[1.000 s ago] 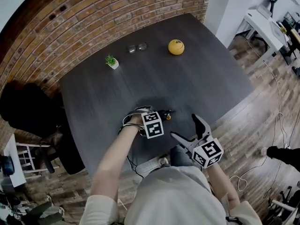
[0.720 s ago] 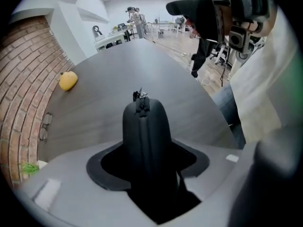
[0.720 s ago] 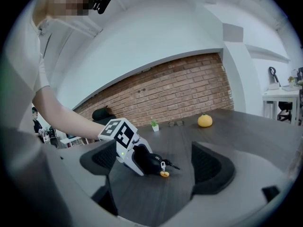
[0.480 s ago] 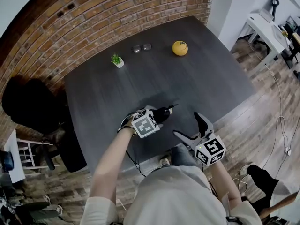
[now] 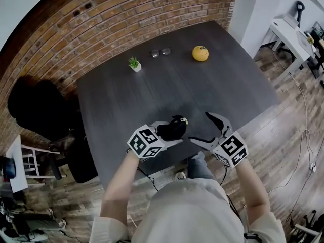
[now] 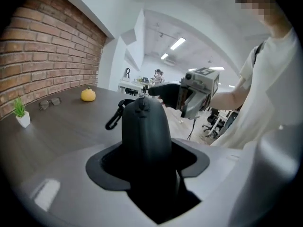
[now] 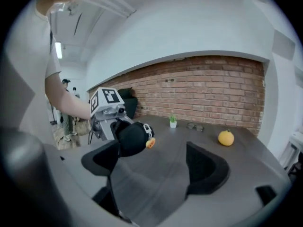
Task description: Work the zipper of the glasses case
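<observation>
The black glasses case hangs in the air over the near edge of the table, with my left gripper shut on its sides. In the left gripper view the case stands upright between the jaws, and a black clip strap dangles from its top. In the right gripper view a small orange tag hangs at the case's tip. To the right of the case, my right gripper is open with nothing between its fingers and points toward it; it also shows beyond the case in the left gripper view.
At the far side of the dark table lie an orange fruit, a pair of glasses and a small potted plant. A brick wall runs behind. A black chair stands at the left, a white desk at the right.
My left gripper has lifted the case off the table and rolled, so the case now points toward the right gripper. The right gripper has turned and come a little closer to the case.
</observation>
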